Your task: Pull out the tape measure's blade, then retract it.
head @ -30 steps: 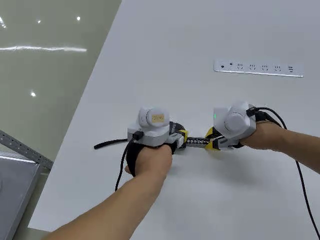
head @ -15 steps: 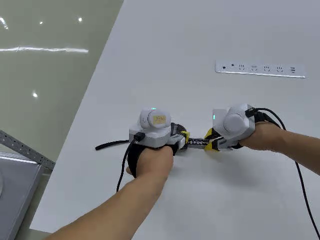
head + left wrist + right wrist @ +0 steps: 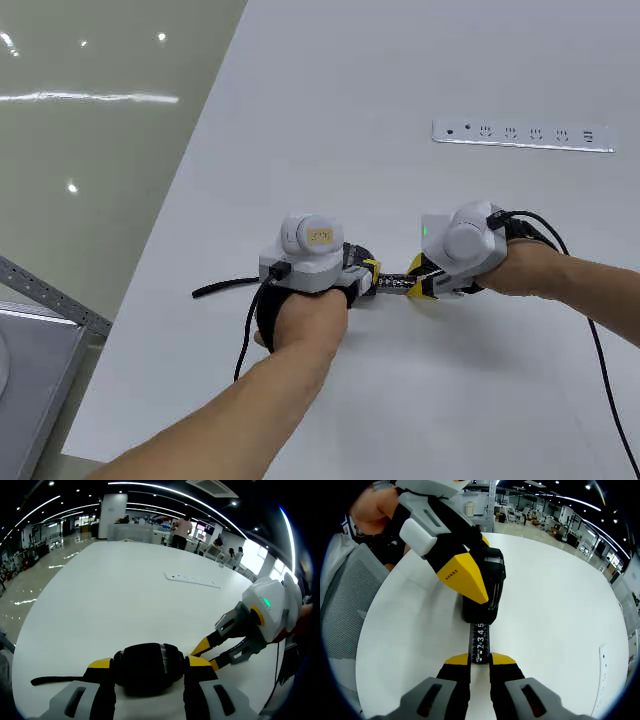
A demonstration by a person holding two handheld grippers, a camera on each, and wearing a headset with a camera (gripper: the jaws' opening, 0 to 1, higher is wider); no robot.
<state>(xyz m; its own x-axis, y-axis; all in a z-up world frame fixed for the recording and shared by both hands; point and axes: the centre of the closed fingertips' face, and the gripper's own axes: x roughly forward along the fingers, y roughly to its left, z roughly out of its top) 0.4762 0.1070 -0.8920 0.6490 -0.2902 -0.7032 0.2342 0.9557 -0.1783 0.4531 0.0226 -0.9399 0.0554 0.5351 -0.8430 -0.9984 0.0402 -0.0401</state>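
A black tape measure [image 3: 356,262] lies on the white table [image 3: 400,80], and my left gripper [image 3: 362,272] is shut on its case [image 3: 145,672]. The case's black wrist strap [image 3: 215,290] trails out to the left. A short length of blade [image 3: 393,284] reaches right to my right gripper [image 3: 418,285]. That gripper [image 3: 480,659] is shut on the blade's end, and the black blade [image 3: 480,642] shows the numbers 2 to 5. The case [image 3: 482,592] sits just beyond it, between the left gripper's [image 3: 480,565] yellow-tipped fingers. The right gripper [image 3: 202,659] enters the left gripper view from the right.
A white power strip [image 3: 522,135] lies flat at the back right of the table. The table's left edge [image 3: 165,220] drops to a shiny floor. Black cables [image 3: 605,370] run from both grippers along the person's arms. People stand far behind the table [image 3: 182,530].
My right gripper has edged slightly left toward the left one, so a little less blade shows. The left gripper and the case have stayed in place.
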